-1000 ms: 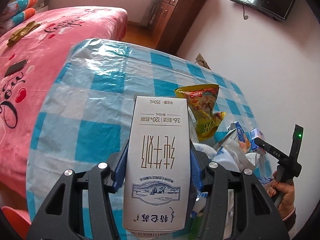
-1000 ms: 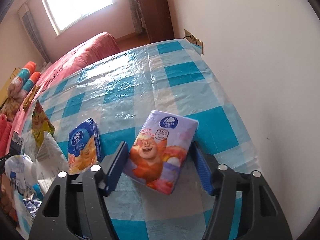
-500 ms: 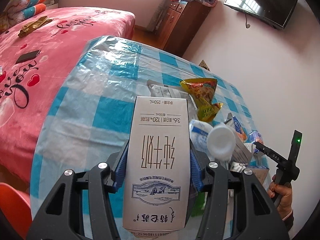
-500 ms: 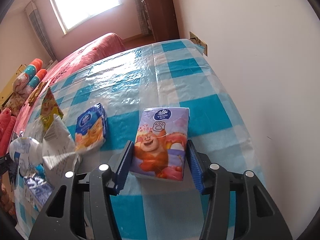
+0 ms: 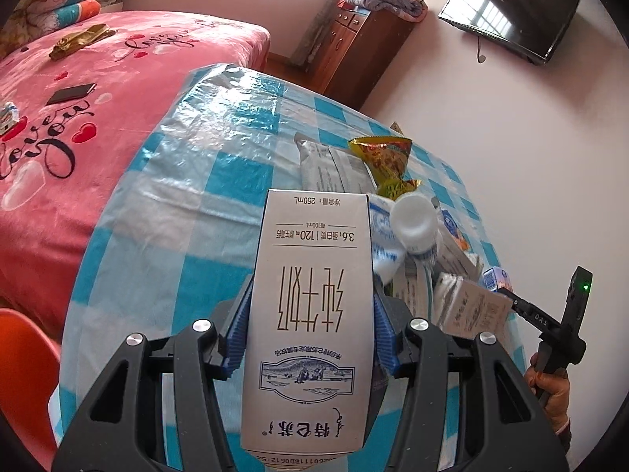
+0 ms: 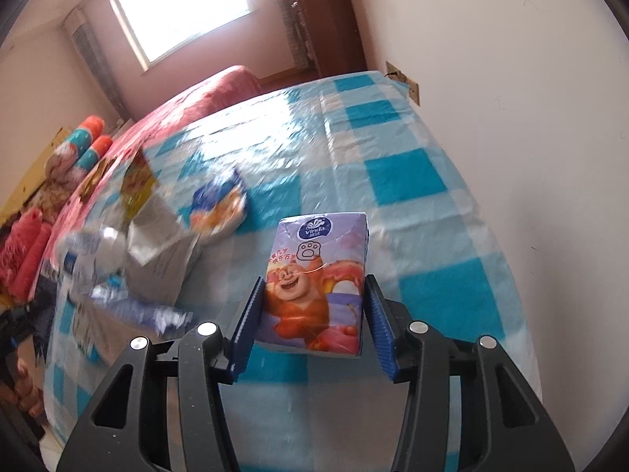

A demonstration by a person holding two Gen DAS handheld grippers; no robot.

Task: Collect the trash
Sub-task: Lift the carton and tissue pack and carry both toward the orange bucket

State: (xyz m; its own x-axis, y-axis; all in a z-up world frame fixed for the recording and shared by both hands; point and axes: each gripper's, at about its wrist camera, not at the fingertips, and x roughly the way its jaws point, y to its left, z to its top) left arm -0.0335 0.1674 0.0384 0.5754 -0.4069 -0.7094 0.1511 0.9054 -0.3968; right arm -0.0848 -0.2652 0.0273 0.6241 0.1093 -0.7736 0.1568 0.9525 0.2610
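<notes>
The left gripper [image 5: 310,326] is clamped on one silver-white milk carton [image 5: 310,306], both blue pads pressed against its sides, the carton held above the near part of the table [image 5: 177,204] with its print upside down to the camera. The right gripper [image 6: 312,322] holds one purple tissue pack [image 6: 318,279] (a cartoon bear on its front) between its blue pads, which sit against the pack's two side edges — it is raised over the blue-and-white checked tablecloth [image 6: 393,181].

The rest of the trash lies in one loose heap on the table to the right of the carton: one yellow-and-red snack bag [image 5: 383,161], one grey printed pouch [image 5: 326,165], one white plastic bottle [image 5: 412,222] with its pale end facing the camera, one crumpled white box [image 5: 471,303], and one blue-and-orange wrapper [image 6: 218,202] just beyond the heap. Motion blur hides how many smaller scraps lie among them.

Beside the table stands one pink bed [image 5: 78,90] — on it one dark phone [image 5: 70,93]. One television [image 5: 511,13] hangs on the wall, and one wooden cabinet [image 5: 354,51] stands in the corner.
</notes>
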